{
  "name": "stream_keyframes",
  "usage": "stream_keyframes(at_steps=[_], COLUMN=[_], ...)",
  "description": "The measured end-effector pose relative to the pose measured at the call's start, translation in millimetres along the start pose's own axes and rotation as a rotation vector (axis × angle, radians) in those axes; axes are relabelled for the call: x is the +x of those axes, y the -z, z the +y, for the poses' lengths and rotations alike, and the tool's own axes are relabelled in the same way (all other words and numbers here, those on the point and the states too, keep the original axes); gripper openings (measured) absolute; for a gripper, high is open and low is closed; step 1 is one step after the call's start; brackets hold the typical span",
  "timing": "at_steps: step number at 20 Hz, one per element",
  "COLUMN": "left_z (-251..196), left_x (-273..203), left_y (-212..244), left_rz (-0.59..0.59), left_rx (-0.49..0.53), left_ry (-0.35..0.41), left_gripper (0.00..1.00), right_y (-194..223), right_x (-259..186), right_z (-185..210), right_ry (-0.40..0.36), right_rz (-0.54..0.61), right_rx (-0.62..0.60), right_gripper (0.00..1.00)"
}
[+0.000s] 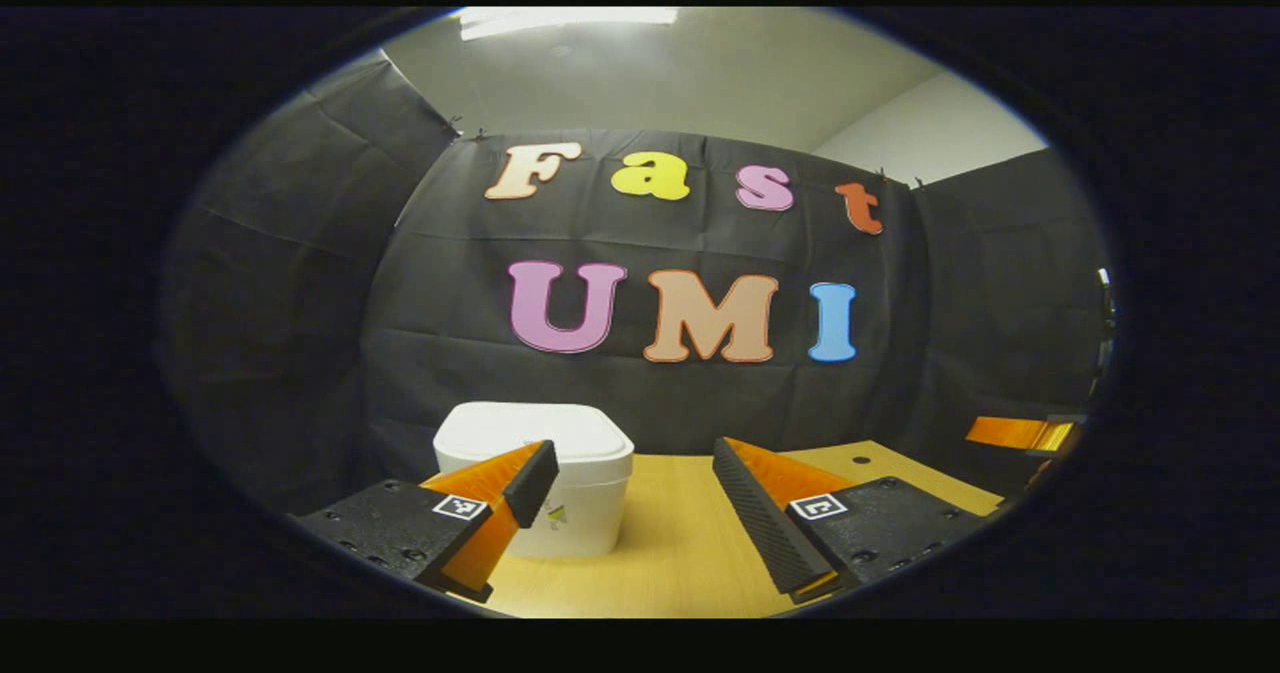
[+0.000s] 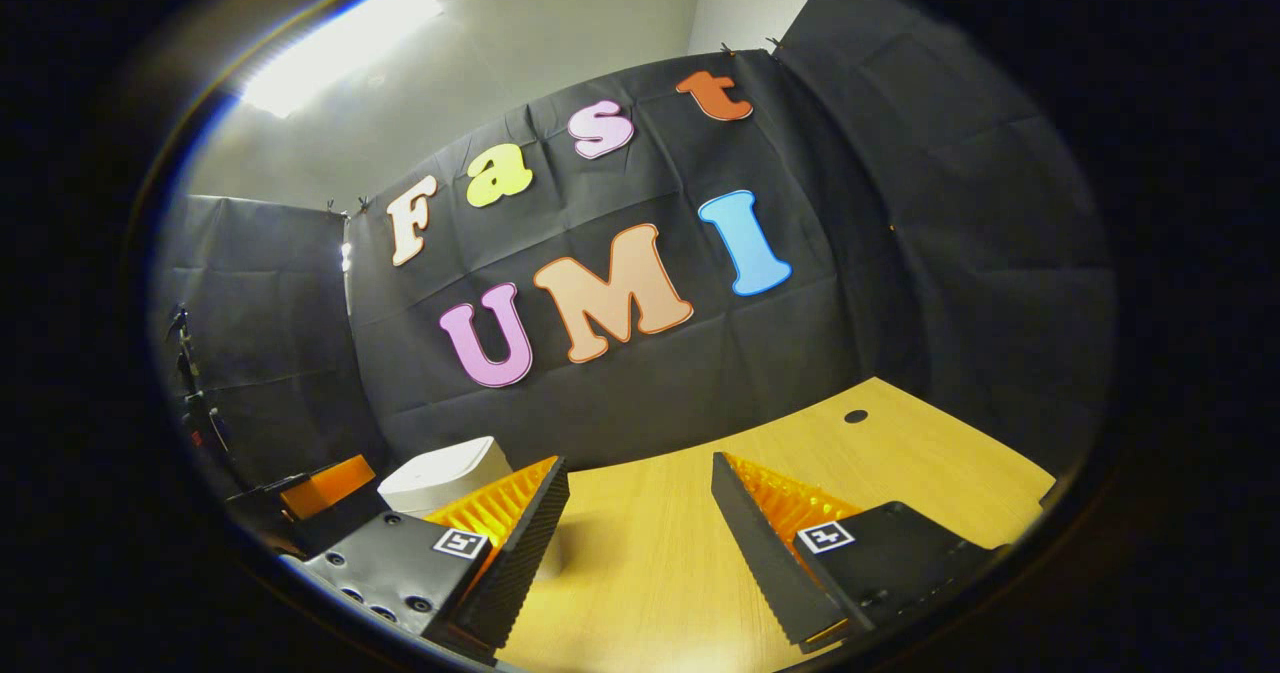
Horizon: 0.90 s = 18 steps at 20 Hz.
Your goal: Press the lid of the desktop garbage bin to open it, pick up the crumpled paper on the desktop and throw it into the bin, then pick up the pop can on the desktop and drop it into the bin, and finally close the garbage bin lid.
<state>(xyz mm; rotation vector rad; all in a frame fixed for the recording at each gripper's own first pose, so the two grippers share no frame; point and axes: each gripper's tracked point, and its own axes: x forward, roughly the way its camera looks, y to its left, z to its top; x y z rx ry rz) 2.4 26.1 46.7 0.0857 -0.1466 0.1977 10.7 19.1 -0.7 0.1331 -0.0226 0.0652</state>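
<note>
This looks like a recording booth set up inside a plain office-type room: creased black cloth walls (image 1: 300, 283) clipped up around a light wooden desktop (image 2: 900, 473), bare pale walls and ceiling above, and a bright ceiling light panel (image 1: 565, 18) overhead.

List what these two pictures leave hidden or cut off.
- Bin, left gripper view: the left gripper's own finger covers part of its front; lid looks down, but its catch can't be judged.
- Bin, right gripper view: the right gripper's finger hides its lower body.
- Near part of the table: cut off by the lower edge behind both open grippers, so nothing lying there can be made out.
</note>
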Motion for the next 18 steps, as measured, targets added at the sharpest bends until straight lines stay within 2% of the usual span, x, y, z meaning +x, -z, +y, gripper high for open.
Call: stream_keyframes(at_steps=[10, 18], left_z=[16, 13], left_x=[1, 4], left_y=[9, 9], left_rz=[0.026, 0.029], left_rx=[-0.028, -0.013], left_ry=[-0.002, 0.036], left_gripper=[0.93, 0.93], right_y=[1, -5], right_x=[-10, -17], right_z=[5, 13], right_ry=[0.056, 0.115], right_rz=[-0.018, -0.074], right_rx=[-0.035, -0.18], right_gripper=[0.96, 0.96])
